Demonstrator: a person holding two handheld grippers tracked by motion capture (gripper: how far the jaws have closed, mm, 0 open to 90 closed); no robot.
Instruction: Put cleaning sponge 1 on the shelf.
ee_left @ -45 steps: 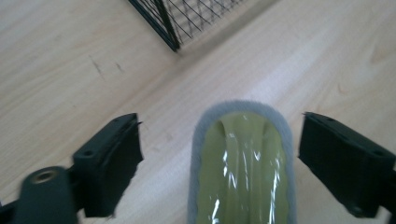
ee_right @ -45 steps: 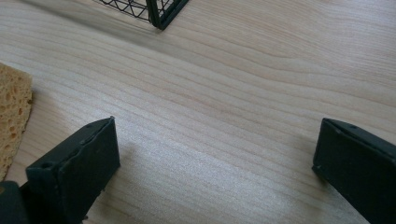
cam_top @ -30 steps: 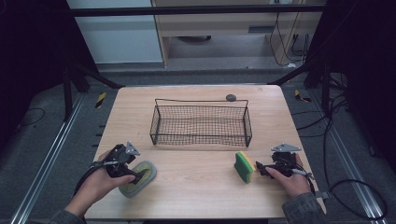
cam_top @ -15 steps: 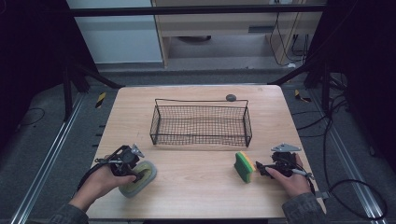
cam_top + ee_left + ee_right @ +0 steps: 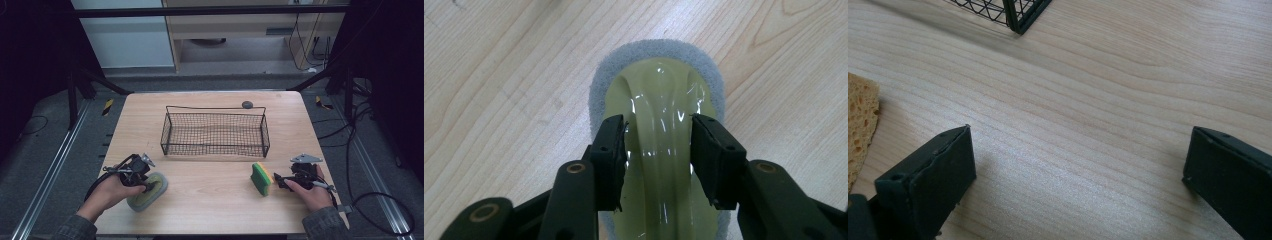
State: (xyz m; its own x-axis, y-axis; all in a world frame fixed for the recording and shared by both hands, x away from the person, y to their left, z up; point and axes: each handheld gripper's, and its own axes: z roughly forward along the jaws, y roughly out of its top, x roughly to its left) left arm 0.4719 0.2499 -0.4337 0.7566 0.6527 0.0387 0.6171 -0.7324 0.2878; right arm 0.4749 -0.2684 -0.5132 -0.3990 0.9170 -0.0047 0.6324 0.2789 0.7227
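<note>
High view: a wooden table is seen from above, with a black wire basket standing at its middle and a small dark round object lying just behind the basket. The left gripper is held over an oval scrubbing pad at the front left of the table. The right gripper is held low at the front right, just beside a green and yellow sponge, which is set on edge.

Left gripper view: the left gripper is seen with its jaws, which have just been closing, pressed against either side of the glossy pale-green handle ridge of the scrubbing pad. The pad's grey fleece rim lies flat on the table.

Right gripper view: the jaws of the right gripper are spread wide over bare table, with nothing between them. The sponge is seen at the left edge, outside the jaws. A corner of the basket is noted at the top.
</note>
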